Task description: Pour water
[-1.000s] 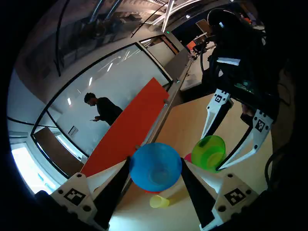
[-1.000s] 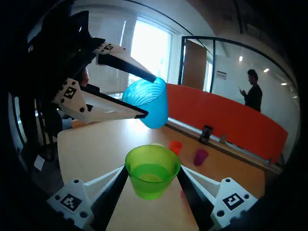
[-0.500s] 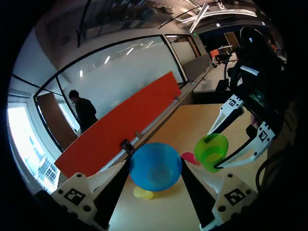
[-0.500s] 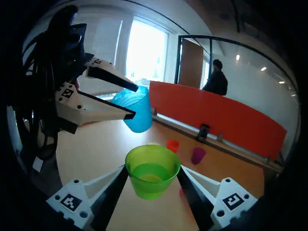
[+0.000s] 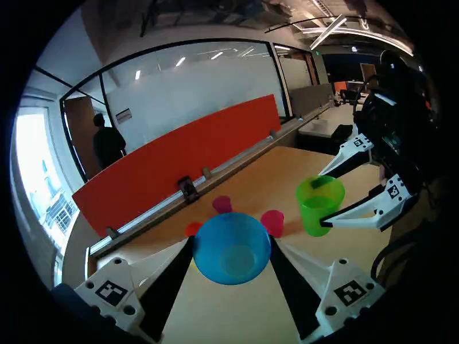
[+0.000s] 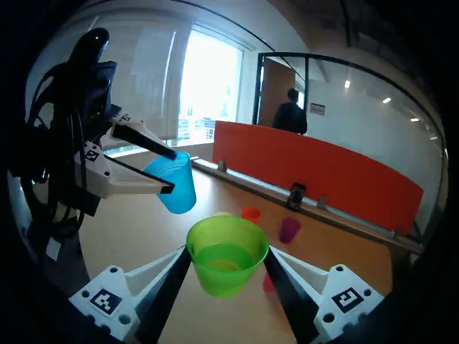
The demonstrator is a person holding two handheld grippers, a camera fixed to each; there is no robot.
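Above the table (image 5: pixel 252 178): backed off from the pour

From the left gripper view, held the left gripper (image 5: pixel 231 243) closed on the blue cup (image 5: pixel 232 261), with both fingers pressed to its sides and its mouth turned to the camera. Rolled back within the last second from a steep tilt to a nearly level look along the wood. Drew away from the green cup (image 5: pixel 319 202) as well, with it now well apart, off to the right. Saw that cup upright and pinched between both fingers of the right gripper (image 5: pixel 322 200), with liquid in its lower part. Looked across a pink cup (image 5: pixel 273 222) and a magenta cup (image 5: pixel 222 203) standing on the table between the two. Could not tell whether any water stayed in the blue cup.

From the right gripper view, gripped the green cup squarely, with a finger touching each side and the rim just past the fingertips. Found the blue cup lower and farther left than a second before, no longer above the green rim, and almost upright. Saw no stream between them. Judged the pour finished, or close to it, with only the setting down left.
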